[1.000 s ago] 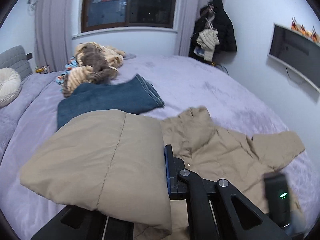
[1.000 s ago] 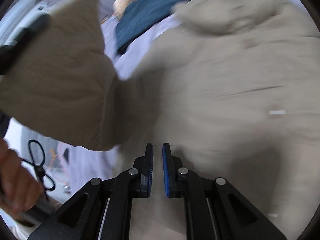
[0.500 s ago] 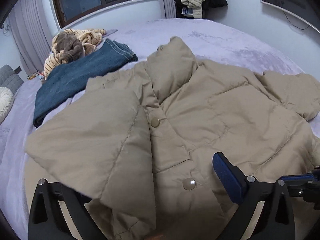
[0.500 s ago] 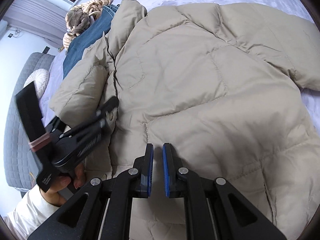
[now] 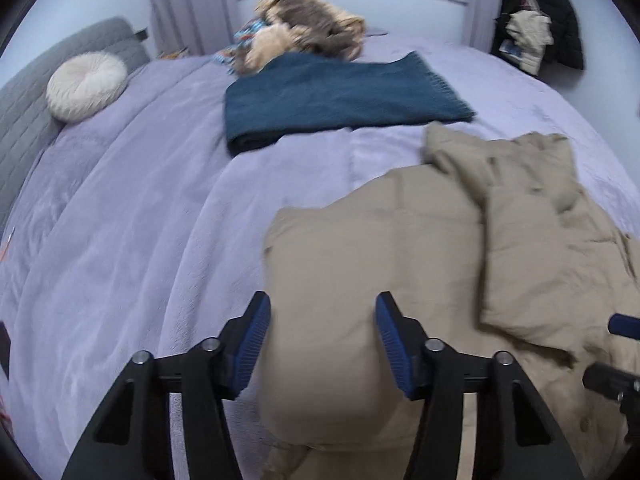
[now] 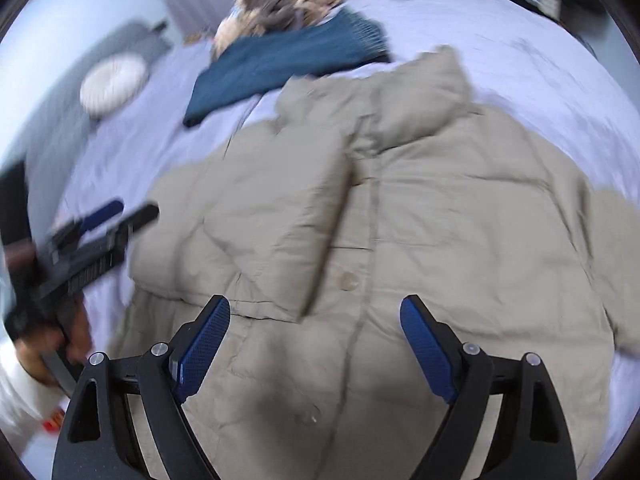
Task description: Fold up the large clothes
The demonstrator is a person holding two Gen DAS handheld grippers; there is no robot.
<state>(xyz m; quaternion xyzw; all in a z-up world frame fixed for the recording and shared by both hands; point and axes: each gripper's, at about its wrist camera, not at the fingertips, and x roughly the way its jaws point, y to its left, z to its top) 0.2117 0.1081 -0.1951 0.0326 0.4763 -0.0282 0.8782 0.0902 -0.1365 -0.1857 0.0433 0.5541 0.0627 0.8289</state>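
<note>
— Lavender bedding covers the whole bed (image 5: 132,216), with a grey headboard (image 5: 24,92) at its far left. What is the biggest thing lying on it?

— That is the beige padded jacket (image 6: 440,240). It lies front up, collar pointing away toward the window wall, and its left sleeve (image 6: 280,216) is folded in across the chest, reaching down beside the row of snaps.

— And beyond the jacket?

— Beyond the collar lies a folded dark blue garment (image 5: 340,96), well apart from the jacket in the left wrist view. Behind that is a heap of brown and tan striped clothes (image 5: 308,28). Far off to the left of the jacket sits a round cream cushion (image 5: 86,86), against the headboard.

— How do the grippers stand?

— The left gripper (image 5: 322,340) has just been closing to about half spread. The folded sleeve's rounded edge lies between its blue pads, but I cannot tell whether they touch the cloth. The right gripper (image 6: 316,344) has just been opening and now gapes wide above the jacket's lower front, holding nothing. A snap button (image 6: 348,280) sits just beyond it.
</note>
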